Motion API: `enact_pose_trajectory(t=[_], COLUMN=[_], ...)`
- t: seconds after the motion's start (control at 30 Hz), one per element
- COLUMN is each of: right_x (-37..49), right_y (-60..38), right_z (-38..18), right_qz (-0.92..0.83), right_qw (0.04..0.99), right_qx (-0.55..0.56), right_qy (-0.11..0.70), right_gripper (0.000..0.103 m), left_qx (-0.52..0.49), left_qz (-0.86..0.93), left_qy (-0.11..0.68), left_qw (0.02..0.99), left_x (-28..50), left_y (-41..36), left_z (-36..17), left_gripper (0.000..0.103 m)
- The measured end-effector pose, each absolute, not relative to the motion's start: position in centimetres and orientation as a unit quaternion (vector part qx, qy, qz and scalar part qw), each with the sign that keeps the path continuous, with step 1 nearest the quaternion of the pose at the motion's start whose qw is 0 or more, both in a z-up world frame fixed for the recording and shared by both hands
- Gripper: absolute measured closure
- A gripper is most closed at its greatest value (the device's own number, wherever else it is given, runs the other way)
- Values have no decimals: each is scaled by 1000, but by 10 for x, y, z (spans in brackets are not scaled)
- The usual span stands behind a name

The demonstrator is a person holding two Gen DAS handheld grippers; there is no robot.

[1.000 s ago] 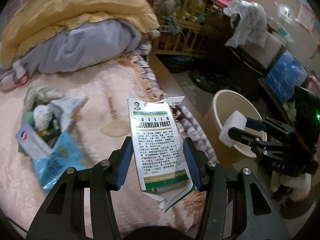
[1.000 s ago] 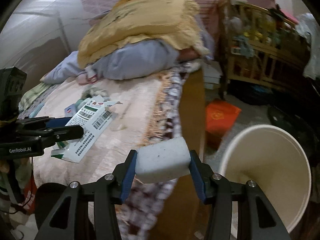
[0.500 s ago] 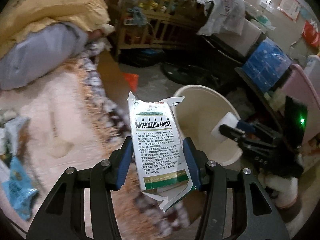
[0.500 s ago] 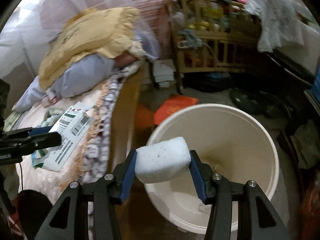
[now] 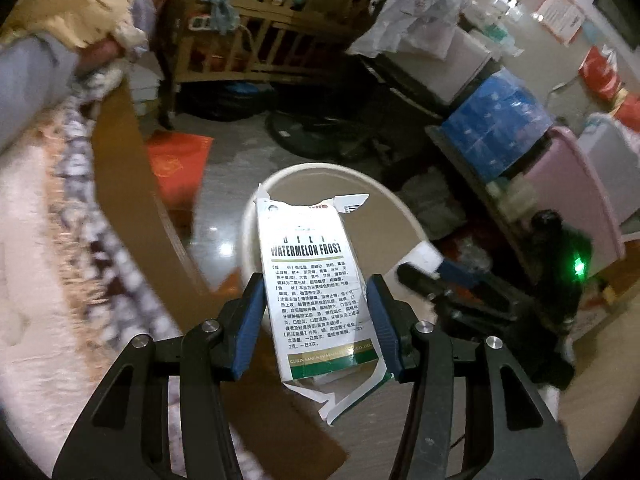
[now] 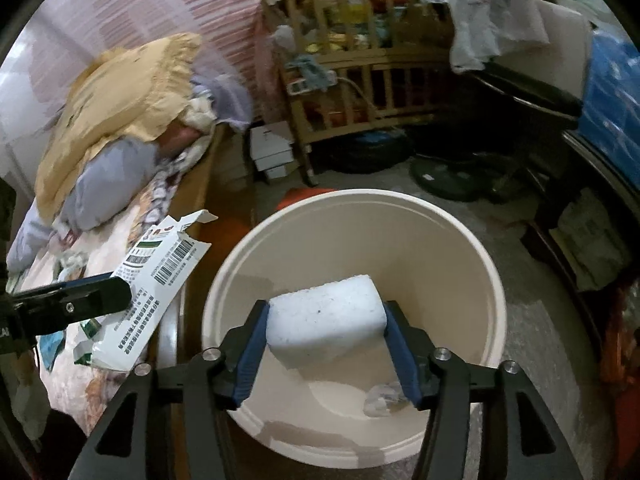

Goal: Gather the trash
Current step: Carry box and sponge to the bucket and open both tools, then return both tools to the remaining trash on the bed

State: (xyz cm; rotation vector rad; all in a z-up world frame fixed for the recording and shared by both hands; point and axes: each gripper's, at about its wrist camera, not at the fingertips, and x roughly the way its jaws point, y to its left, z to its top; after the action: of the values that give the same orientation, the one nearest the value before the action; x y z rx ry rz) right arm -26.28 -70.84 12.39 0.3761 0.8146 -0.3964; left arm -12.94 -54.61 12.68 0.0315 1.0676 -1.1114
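Over the last second I have swung both grippers away from the bed [image 6: 120, 240] and out over the floor toward the cream bucket [image 6: 486, 256]. My right gripper [image 6: 326, 330] was over the bed's edge; now it hangs above the bucket's open mouth, fingers clamped on the white foam block [image 6: 326, 318]. The block sits over the near half of the bucket, so I judge it ready to drop. A scrap of clear wrapper [image 6: 382, 398] already lies at the bottom.

My left gripper [image 5: 314, 316] holds the torn Watermelon Frost carton [image 5: 310, 276] by its long sides, fingers narrowed onto it. 1 second ago the carton was over the middle of the bed; now the bucket [image 5: 404, 210] shows behind it. In the right wrist view, though, the carton is over the bed's edge, beside the bucket's rim rather than above it, so it needs a little more travel. More litter remains on the bed, dimly seen.
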Motion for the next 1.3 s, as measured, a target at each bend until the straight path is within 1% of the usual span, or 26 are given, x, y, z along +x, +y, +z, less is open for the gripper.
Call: enact_pose_trajectory(t=[0.03,0.07,0.1,0.13,0.27,0.47,0.67,0.93,1.3], right_x=[-264,-266,-267,-270,-270,-259,-240,-197,-149], right_y=[-710,-712,-713,-714,-715,-696,-664,-590,-504], right_z=[123,123,123,123,122,122,127,138,143], right_qz=[-196,-202,-208,-212,-211,-185,-137,-62,23], right_qw=[881,879,878,878,876,882,892,905,908], right_qx=[182,183,183,186,197,181,178,132,109], right_qy=[391,391,390,387,386,394,393,399,403], right_gripper=[39,33,30,30,30,30,30,30,30], left_qx=[1,-5,-6,-4,17,41,46,55,39], left_qz=[-515,-517,-513,-509,-495,-461,-412,-317,-246], left_qy=[487,492,497,498,497,475,449,415,407], left_qw=[705,700,700,702,712,748,791,851,879], left_x=[-128,-127,-126,-125,-127,-122,-108,-89,-79], left_y=[-550,-552,-554,-556,-552,-520,-467,-382,-290], left_z=[125,122,120,118,118,127,142,151,146], left_gripper=[49,43,40,39,39,39,39,39,39])
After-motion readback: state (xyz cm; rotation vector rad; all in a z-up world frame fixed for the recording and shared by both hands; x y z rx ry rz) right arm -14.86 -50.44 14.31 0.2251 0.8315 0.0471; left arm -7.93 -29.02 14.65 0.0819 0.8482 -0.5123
